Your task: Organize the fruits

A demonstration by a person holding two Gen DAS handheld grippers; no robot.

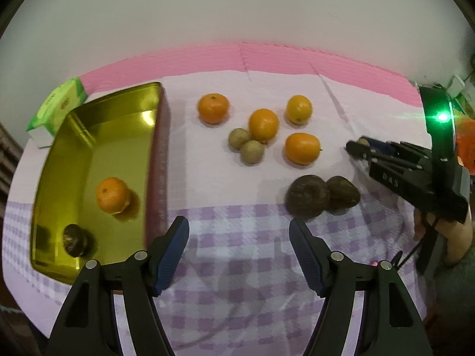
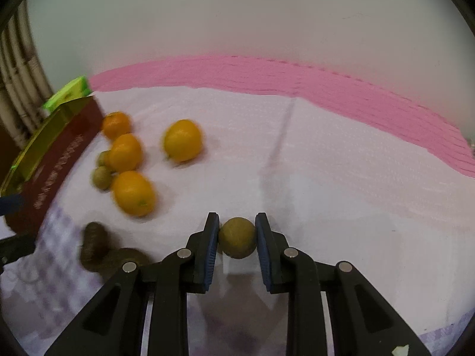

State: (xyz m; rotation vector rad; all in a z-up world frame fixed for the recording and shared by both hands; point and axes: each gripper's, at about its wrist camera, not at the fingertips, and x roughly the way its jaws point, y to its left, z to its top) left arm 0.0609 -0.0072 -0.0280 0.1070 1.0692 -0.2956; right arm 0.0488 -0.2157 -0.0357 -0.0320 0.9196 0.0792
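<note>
Two fruits are in the tray (image 1: 74,136); nine wait. A longan (image 2: 237,238) is squeezed by the right gripper (image 2: 237,231); the left gripper (image 1: 239,231) is spread, empty.

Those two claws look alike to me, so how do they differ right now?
The left claw stands open with nothing between its fingers, while the right claw is shut on a small tan round fruit. The left claw hangs beside the gold tray, while the right claw is out over the pale cloth, away from the tray. Both have black arms and blue pads.
</note>
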